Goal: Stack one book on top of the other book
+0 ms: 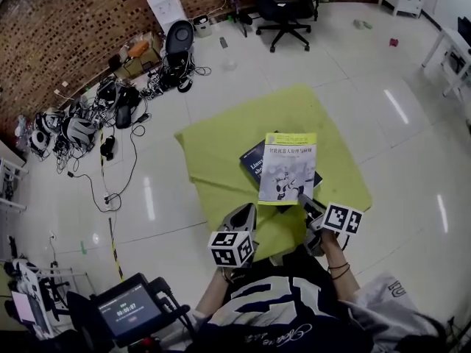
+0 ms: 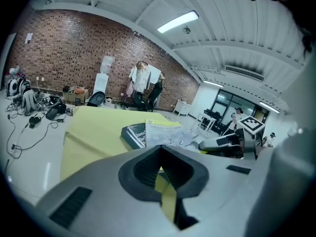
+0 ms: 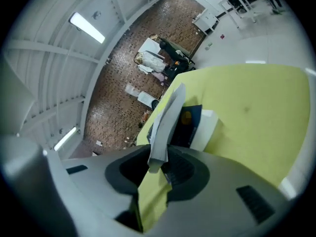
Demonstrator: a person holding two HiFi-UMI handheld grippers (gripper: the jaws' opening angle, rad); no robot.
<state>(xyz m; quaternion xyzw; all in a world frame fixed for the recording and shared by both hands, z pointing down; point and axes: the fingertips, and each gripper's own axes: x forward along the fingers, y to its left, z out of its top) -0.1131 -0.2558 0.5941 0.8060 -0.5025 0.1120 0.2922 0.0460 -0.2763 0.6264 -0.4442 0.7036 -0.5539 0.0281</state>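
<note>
The yellow-covered book (image 1: 287,166) hides most of the dark blue book (image 1: 250,159) in the head view, leaving only the latter's left edge and a sliver at the right in sight. No view settles whether the two books touch. The print on both covers is too small to read, and the person's hands are largely hidden behind the marker cubes. The yellow-covered book is a thin paperback with a pale illustrated front. Seen edge-on from the right gripper view, it is a slim grey-white slab. The dark blue book is thicker, with a glossy cover and a white block of pages. It lies flat on a rumpled yellow-green cloth (image 1: 221,142) spread over a shiny pale floor (image 1: 368,101). A brick wall (image 1: 66,28) with a tangle of cables (image 1: 88,127) at its foot edges the room. The right gripper (image 1: 303,199) is clamped on the near edge of the yellow-covered book, which reaches away from its jaws over the dark blue book. The left gripper (image 1: 246,210) sits just left of that edge over the cloth's near side. Its jaws stand slightly apart with only cloth showing through the gap, and both books lie ahead of it to its right.
</note>
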